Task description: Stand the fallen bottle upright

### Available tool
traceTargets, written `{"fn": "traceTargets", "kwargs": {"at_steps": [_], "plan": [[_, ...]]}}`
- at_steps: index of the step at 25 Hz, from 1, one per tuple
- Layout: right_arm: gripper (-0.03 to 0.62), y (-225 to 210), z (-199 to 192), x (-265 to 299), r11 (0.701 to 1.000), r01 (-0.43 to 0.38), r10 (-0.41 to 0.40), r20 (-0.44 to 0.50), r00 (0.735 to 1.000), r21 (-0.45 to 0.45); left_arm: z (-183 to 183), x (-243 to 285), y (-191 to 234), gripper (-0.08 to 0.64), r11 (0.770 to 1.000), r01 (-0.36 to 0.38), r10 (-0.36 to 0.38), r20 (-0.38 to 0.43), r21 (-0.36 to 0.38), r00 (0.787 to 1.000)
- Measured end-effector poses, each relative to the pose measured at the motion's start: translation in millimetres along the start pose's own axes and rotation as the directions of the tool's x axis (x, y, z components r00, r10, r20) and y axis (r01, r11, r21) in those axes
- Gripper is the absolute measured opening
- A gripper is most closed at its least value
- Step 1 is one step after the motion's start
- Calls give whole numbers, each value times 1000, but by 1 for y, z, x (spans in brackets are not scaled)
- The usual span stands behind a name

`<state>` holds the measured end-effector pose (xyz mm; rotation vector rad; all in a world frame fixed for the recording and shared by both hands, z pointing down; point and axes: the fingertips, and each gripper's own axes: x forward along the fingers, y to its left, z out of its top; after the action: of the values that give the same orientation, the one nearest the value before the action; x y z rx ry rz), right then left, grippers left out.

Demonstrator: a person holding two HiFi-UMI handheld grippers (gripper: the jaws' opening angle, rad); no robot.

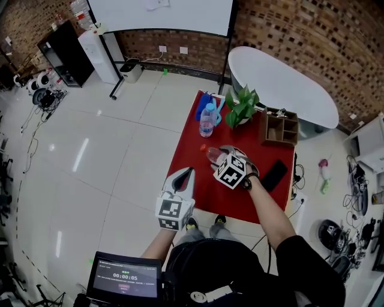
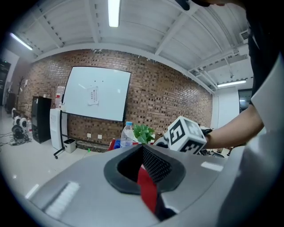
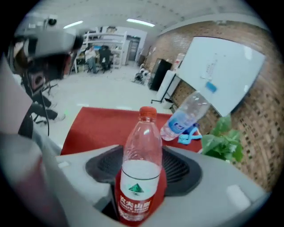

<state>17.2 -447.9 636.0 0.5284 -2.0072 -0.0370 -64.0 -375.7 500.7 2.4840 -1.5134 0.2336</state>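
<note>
On the red cloth [image 1: 191,193] the fallen bottle [image 3: 138,177] lies, cap toward ten o'clock, inside the opening jaws of the right gripper [image 3: 141,153], lined up for grasping; the left gripper [image 2: 142,147] seems closed, idle.

The right gripper [image 1: 225,154], jaws opening with the red-capped bottle [image 1: 212,157] between them, covered most of that bottle from the head camera! Its base was lost low between the jaws in the right gripper view. The left gripper [image 2: 143,153] hid the bottom of the blue-capped bottle [image 2: 127,135].

A lab: brick walls [image 1: 288,36], whiteboard [image 1: 161,15], gear [image 1: 42,96] on the floor.
</note>
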Motion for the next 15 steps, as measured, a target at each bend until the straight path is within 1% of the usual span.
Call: {"fn": "traceTargets", "kwargs": {"at_steps": [3,5,8,9,11,15], "plan": [[275,-31,2,-35,987,43,-63,127,990,156,5,9,-10,2,1000,17,-17,6,8,1000],[275,-45,-5,-49,966,52,-101,184,978,254,9,15,-19,2,999,34,-34,9,16,999],[273,-56,-18,-62,926,26,-129,251,959,378,10,21,-30,2,998,53,-54,6,29,999],[273,-57,-21,-65,915,17,-135,266,955,403,10,23,-33,2,998,58,-59,4,32,998],[273,-57,-25,-68,905,13,-146,280,949,425,10,25,-38,2,997,65,-66,1,36,998],[273,-47,-38,-77,902,21,-154,276,949,431,10,26,-44,2,996,75,-75,-3,42,997]]}}
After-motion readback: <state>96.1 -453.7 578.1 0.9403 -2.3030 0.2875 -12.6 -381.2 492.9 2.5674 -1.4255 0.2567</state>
